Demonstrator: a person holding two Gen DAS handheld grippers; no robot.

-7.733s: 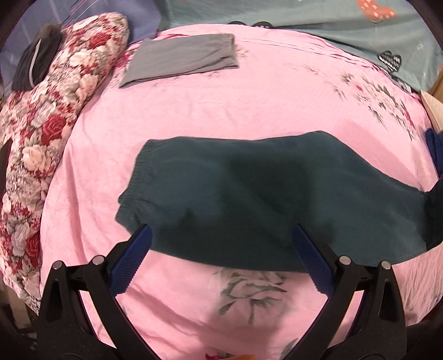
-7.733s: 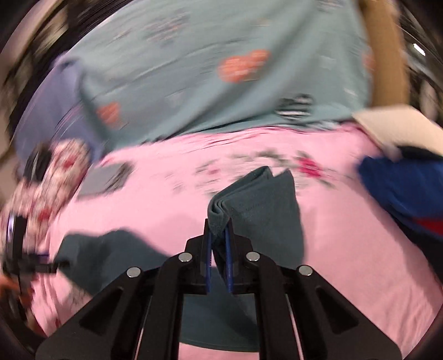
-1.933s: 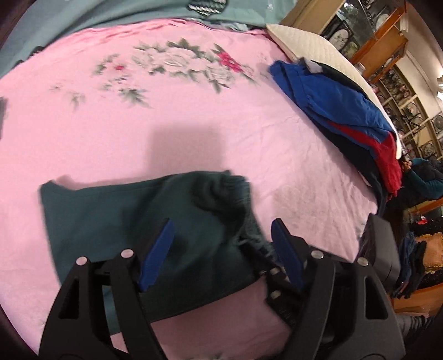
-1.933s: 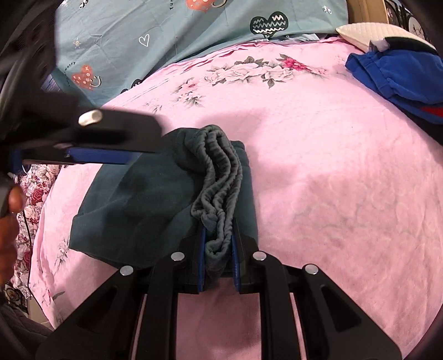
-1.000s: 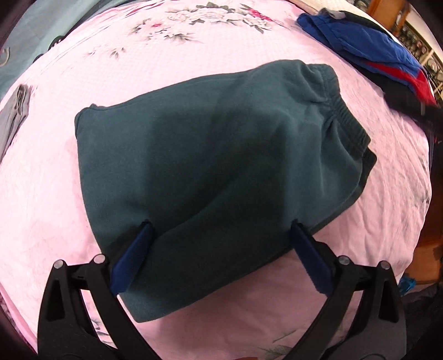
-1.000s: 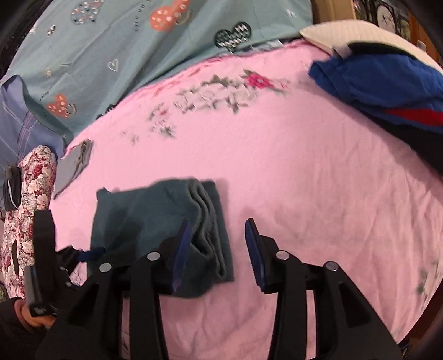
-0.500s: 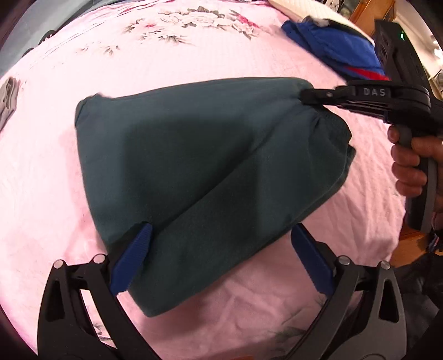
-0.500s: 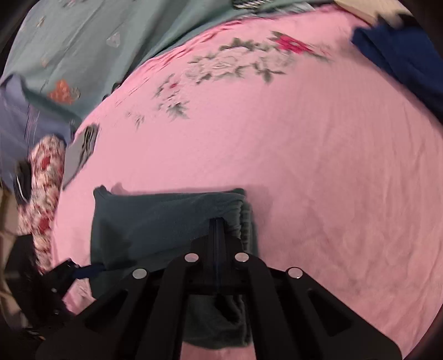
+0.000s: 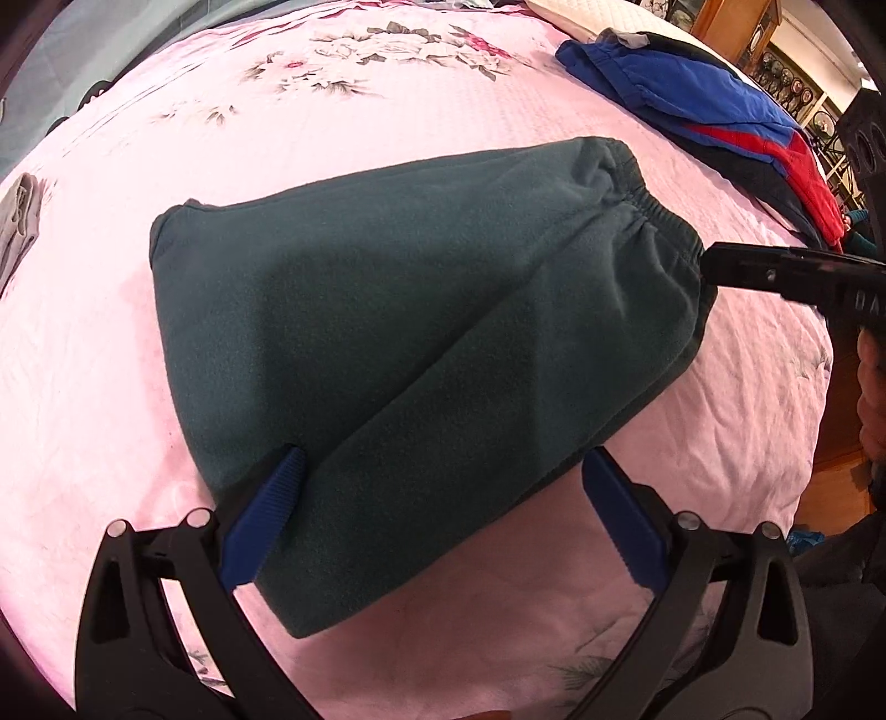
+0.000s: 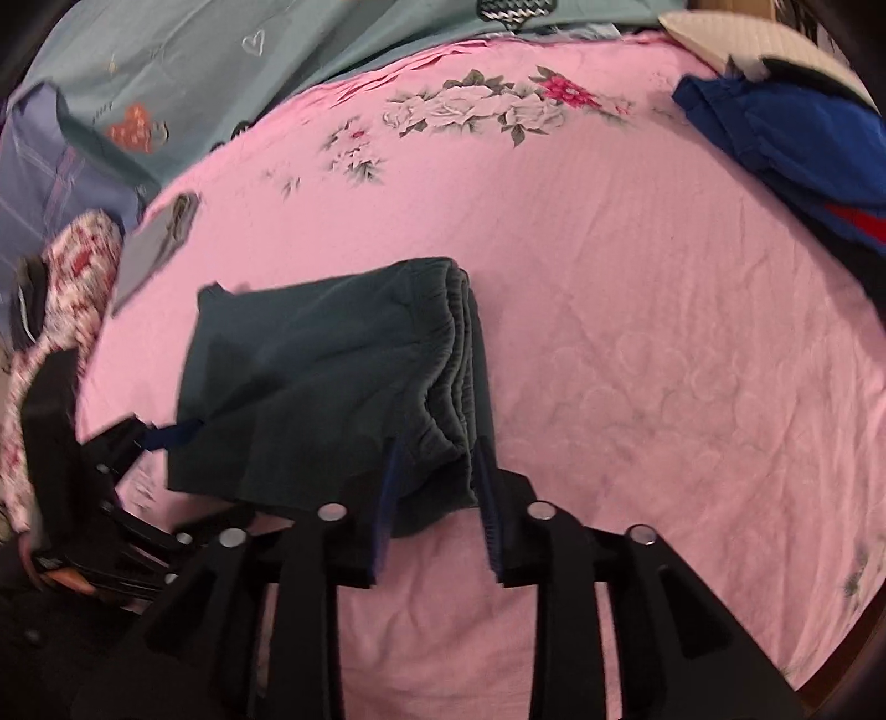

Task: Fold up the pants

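The dark green pants (image 9: 421,332) lie folded in a thick block on the pink bedspread (image 9: 138,387); they also show in the right wrist view (image 10: 332,387), elastic waistband layers stacked at the right edge. My left gripper (image 9: 437,487) is open, its blue pads wide apart at the near edge of the fold, the left pad under the cloth edge. My right gripper (image 10: 437,471) is open, its pads either side of the waistband corner. In the left wrist view the right gripper's tip (image 9: 736,266) touches the waistband end.
A blue and red garment pile (image 9: 709,99) and a white pillow (image 9: 598,16) lie at the far right. A folded grey garment (image 10: 155,243) and a floral pillow (image 10: 66,288) are at the left. A teal patterned sheet (image 10: 277,61) lies behind.
My right gripper was shut on the waistband half a second ago; its jaws have now opened. The pants have settled onto the bed. My left gripper stays open at the near edge.
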